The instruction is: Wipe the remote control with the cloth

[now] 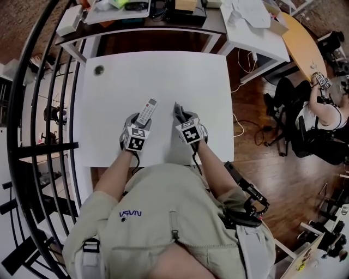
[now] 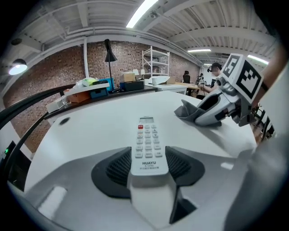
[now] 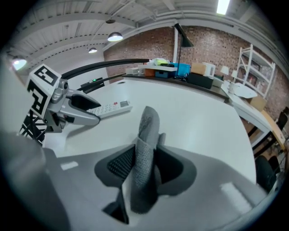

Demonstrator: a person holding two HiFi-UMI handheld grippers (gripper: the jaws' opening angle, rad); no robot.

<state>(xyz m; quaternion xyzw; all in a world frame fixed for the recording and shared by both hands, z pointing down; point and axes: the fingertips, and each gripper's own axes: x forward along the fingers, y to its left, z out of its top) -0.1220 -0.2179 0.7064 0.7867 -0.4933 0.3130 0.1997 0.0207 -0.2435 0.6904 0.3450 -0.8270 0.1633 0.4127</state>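
We held the left tool (image 2: 149, 166) clenched on the remote control (image 2: 147, 143). Its two dark ribbed pads pressed against the long sides of the white remote near its lower end, and the button face was turned up. The rest of the remote reached forward past the tips, low over the white counter (image 1: 163, 76). We could not tell whether its far end touched the surface.

The right tool (image 3: 145, 164) had its jaws apart. The grey cloth (image 3: 145, 151) stood between them as a folded, upright strip. The ribbed face of one pad showed bare beside it, and a dark gap lay on its other side, so the pads did not squeeze it. The top of the cloth rose above the tips and leaned a little away from us.

In the head view both tools sat side by side near the front edge of the counter. They were close together but apart, each pointing away from our body and downward. The remote angled slightly toward the cloth.

A round cable hole (image 1: 98, 70) marked the far left corner of the counter. Beyond it stood a cluttered desk (image 1: 136, 16) with a black lamp (image 2: 109, 52) in front of a brick wall (image 2: 58, 72). A black railing (image 1: 32, 109) curved along the left. A person (image 1: 322, 114) sat well off to the right on the wooden floor (image 1: 256, 103).
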